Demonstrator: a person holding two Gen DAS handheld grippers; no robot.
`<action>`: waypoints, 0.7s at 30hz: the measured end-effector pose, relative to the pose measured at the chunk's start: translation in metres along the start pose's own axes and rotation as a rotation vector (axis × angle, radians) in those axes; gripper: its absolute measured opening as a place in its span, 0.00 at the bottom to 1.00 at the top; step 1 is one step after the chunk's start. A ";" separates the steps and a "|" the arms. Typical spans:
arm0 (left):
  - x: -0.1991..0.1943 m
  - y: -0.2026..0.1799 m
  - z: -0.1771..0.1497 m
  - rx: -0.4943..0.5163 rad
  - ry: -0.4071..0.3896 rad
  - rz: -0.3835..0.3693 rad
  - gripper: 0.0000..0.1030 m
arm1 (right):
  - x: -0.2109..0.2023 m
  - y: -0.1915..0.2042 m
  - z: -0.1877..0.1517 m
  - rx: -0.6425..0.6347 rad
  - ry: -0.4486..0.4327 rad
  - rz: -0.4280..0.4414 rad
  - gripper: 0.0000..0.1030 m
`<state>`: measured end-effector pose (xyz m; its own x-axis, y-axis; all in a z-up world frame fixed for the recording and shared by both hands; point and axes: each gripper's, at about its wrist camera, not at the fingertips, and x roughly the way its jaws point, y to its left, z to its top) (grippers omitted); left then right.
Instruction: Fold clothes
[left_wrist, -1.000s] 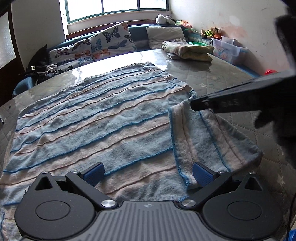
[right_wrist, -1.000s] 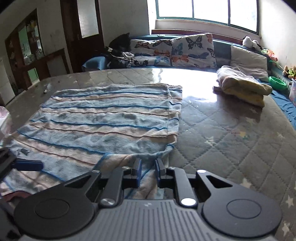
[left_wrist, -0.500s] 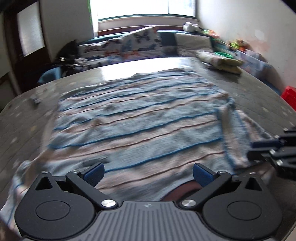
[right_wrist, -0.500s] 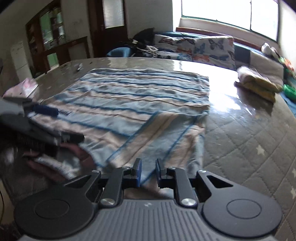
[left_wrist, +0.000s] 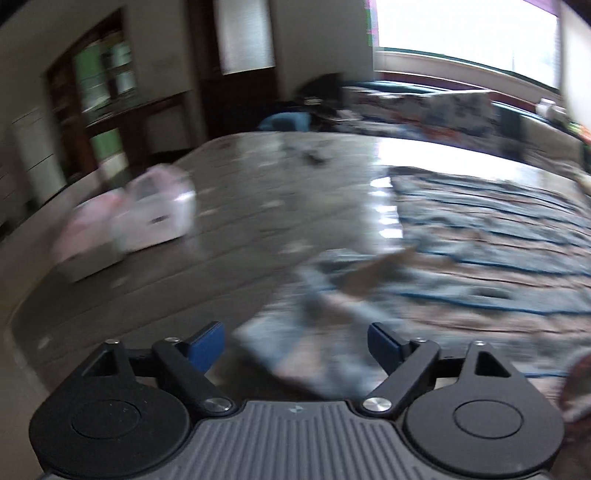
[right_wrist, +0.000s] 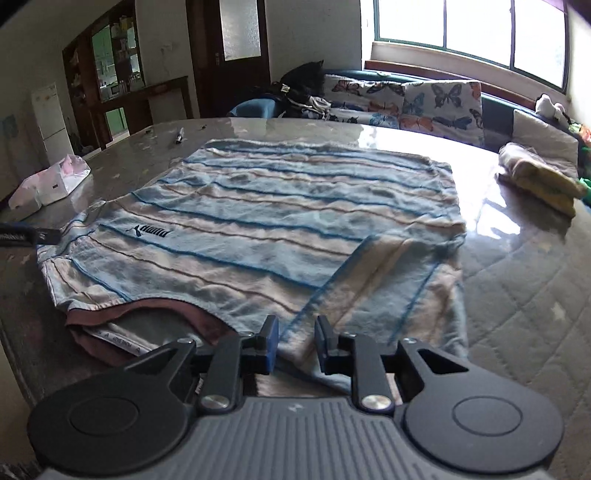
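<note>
Now left claw (left_wrist: 295, 345), tilted down, has been closing over shirt (right_wrist: 280, 221); right claw (right_wrist: 294, 345) nearly closed on the sleeve.

A dark "puma" wordmark with the leaping-cat logo is printed on the striped shirt (right_wrist: 258, 229), seen upside down from the right wrist view. Small lettering runs along the white neck tape (right_wrist: 122, 341), too small to read.
</note>
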<state>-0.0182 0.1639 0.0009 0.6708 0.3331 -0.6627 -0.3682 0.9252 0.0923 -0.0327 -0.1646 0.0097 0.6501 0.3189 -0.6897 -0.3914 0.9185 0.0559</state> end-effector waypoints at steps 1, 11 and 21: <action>0.003 0.010 -0.001 -0.028 0.009 0.022 0.83 | 0.002 0.001 0.000 0.002 0.002 0.001 0.21; 0.016 0.032 -0.007 -0.122 0.049 -0.006 0.60 | 0.004 0.003 0.002 0.018 0.009 -0.009 0.21; 0.007 0.025 0.006 -0.146 0.002 -0.133 0.07 | 0.002 0.002 -0.001 0.044 -0.001 -0.011 0.21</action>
<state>-0.0192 0.1902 0.0032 0.7185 0.2090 -0.6633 -0.3657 0.9248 -0.1049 -0.0327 -0.1618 0.0076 0.6550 0.3088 -0.6896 -0.3553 0.9314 0.0797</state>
